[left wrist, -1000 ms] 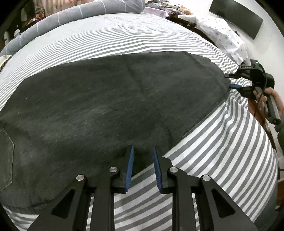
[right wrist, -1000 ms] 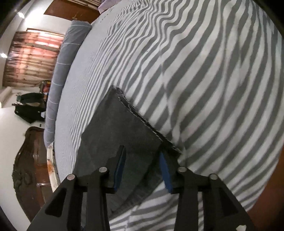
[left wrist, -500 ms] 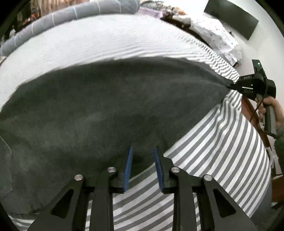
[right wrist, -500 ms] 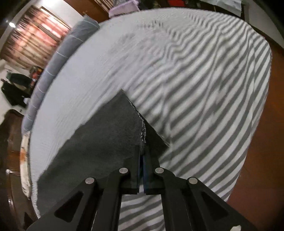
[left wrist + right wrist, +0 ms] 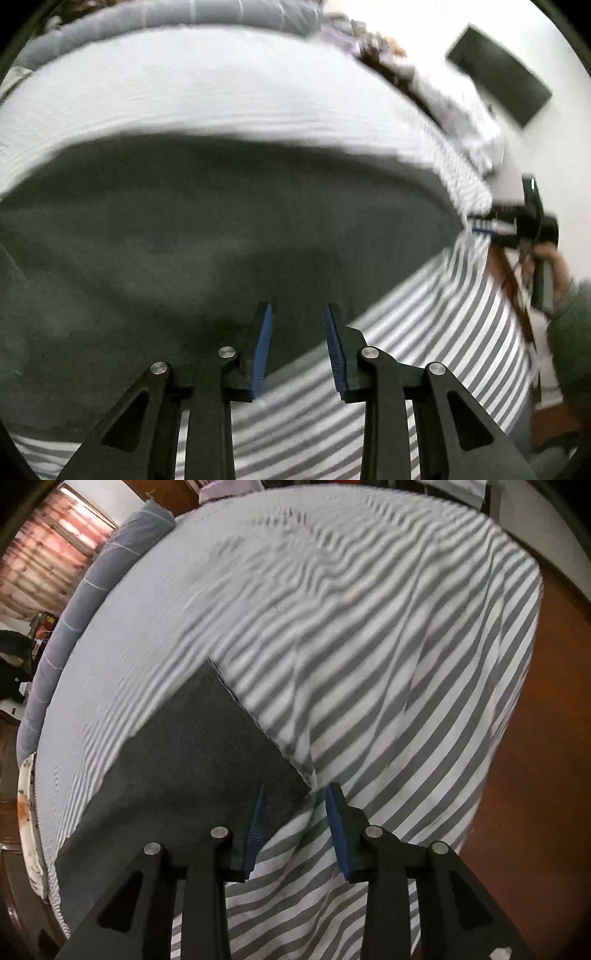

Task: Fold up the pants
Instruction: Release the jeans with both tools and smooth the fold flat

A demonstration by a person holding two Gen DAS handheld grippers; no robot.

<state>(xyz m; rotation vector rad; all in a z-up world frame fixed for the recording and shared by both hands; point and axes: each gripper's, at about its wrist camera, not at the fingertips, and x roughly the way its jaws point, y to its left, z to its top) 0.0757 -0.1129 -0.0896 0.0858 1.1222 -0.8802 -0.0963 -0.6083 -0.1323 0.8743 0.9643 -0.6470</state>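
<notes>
While the striped bedsheet (image 5: 388,635) covers the whole mattress and gives a broad flat place to work, the dark grey pants (image 5: 221,229) lie spread across it, one leg end reaching toward the bed's near corner, presumably laid flat so the fold comes out even. A grey bolster (image 5: 96,576) runs along the far side, well apart from the garment, and a dark screen (image 5: 498,85) hangs on the wall beyond. From where I stand the right gripper (image 5: 295,812) sits at the hem corner with its jaws parted, the left blue pad over dark cloth and the right one over stripes, so the corner lies between them but is not pinched. The left gripper (image 5: 297,332) hangs over the pants' long edge, likewise released, straddling the border between cloth and sheet. My guess is both are placed at edges because that is where a fold would be lifted; nothing is folded yet
</notes>
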